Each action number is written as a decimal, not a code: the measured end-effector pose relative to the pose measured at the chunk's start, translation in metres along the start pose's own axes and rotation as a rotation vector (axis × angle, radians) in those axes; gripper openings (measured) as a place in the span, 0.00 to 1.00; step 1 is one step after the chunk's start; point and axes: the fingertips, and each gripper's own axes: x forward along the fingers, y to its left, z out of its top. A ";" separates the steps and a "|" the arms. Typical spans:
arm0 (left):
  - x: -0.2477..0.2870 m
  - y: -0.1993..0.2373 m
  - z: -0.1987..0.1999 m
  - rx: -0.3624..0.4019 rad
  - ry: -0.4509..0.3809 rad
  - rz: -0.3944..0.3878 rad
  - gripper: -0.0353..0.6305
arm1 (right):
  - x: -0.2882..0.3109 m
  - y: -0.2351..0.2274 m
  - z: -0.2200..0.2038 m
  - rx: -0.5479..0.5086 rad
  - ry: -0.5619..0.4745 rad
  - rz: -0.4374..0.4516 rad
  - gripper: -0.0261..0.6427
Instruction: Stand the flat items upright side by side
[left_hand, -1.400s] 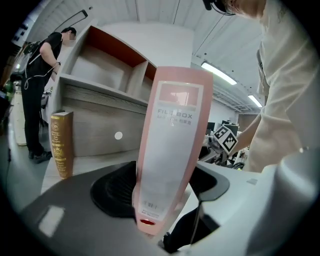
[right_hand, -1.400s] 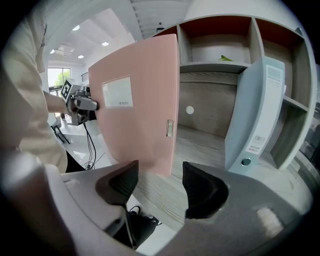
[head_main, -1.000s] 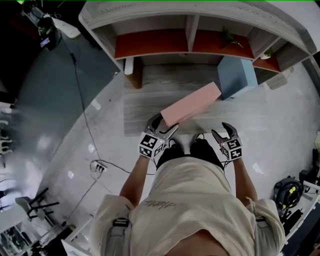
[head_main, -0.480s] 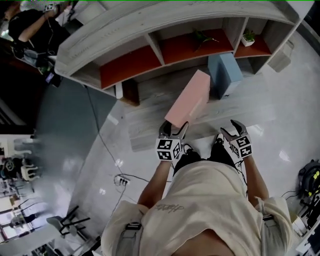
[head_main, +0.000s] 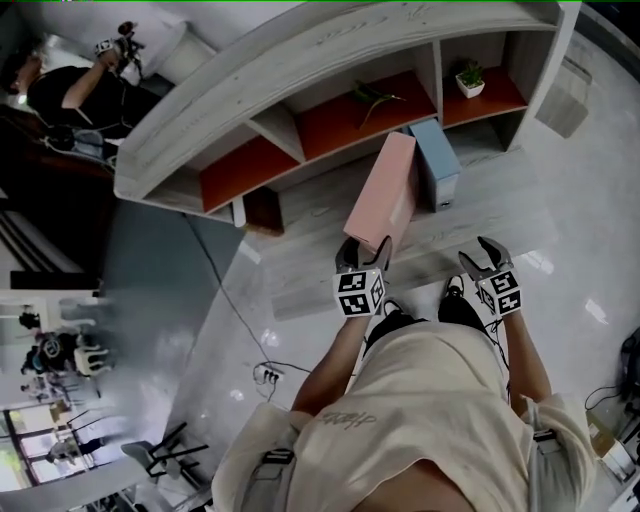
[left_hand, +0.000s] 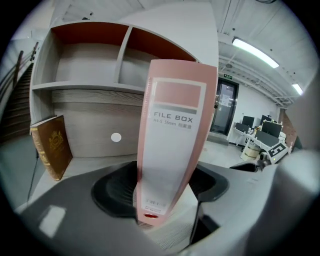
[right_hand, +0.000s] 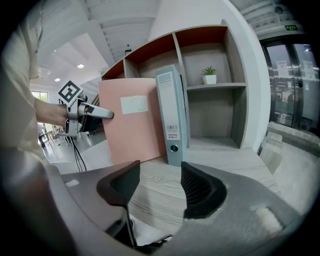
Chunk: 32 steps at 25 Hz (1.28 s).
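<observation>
My left gripper is shut on the near spine of a pink file box, which stands upright on its edge on the low wooden ledge. Up close the pink file box fills the space between the jaws. A blue file box stands upright just right of it, close alongside; whether they touch I cannot tell. My right gripper hangs open to the right with nothing between its fingers; its jaws have just closed a little. From it I see the pink box, the blue box and the left gripper.
A grey shelf unit with red-backed compartments rises behind the ledge. A small potted plant sits in its right compartment. A brown book leans at the ledge's left end. A cable and power strip lie on the floor to my left.
The pink box has swung from lying slanted across the ledge to standing upright beside the blue box. Both grippers have moved with me toward the shelf.
</observation>
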 end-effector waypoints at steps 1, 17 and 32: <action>0.003 -0.002 0.002 -0.004 0.006 0.010 0.56 | 0.000 -0.006 0.003 0.009 -0.014 -0.004 0.42; 0.050 -0.043 0.010 -0.025 0.027 0.126 0.54 | 0.004 -0.086 0.004 0.018 -0.052 0.022 0.42; 0.096 -0.076 0.035 -0.023 0.085 -0.055 0.55 | 0.014 -0.112 -0.012 0.057 -0.019 0.085 0.42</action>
